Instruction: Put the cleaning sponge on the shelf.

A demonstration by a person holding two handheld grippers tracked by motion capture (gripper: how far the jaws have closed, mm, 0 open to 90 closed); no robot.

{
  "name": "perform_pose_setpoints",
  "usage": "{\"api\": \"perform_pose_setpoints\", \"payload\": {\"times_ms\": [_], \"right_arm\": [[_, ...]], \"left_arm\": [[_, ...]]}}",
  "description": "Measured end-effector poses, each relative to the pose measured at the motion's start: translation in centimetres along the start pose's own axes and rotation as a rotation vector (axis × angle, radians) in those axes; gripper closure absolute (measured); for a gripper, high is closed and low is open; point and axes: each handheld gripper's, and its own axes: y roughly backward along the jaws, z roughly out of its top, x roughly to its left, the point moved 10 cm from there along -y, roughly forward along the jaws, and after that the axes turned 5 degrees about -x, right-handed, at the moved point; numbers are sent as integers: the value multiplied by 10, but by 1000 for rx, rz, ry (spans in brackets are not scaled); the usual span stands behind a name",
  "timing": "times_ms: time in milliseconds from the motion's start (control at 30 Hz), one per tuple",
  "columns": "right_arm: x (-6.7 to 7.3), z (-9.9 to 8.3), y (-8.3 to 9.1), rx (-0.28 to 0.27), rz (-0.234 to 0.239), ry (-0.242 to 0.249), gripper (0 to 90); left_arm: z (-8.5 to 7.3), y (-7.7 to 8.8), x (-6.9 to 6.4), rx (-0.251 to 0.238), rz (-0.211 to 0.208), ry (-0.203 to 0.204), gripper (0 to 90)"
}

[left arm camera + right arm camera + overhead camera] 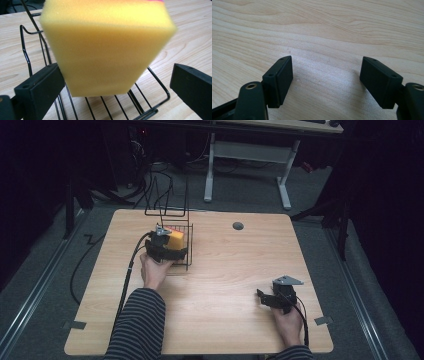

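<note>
A thick yellow sponge with a pink top edge stands in a black wire basket on the wooden table. In the high view the sponge sits in the basket left of the table's middle. My left gripper reaches into the basket from the near side. Its jaws straddle the sponge in the left gripper view, where the left gripper is open. One jaw lies beside the sponge's lower corner and the other stands well off it. My right gripper is open over bare wood, near the front right.
A tall wire frame rises at the table's back edge behind the basket. A grey cable grommet sits at the back centre. The table is bare wood between the two hands. White desk legs stand on the floor beyond.
</note>
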Motion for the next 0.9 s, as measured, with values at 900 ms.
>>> {"api": "perform_pose_setpoints", "payload": {"times_ms": [900], "right_arm": [[0, 0, 0, 0, 1, 0, 268]], "left_arm": [[-10, 46, -10, -53, -36, -44, 24]]}}
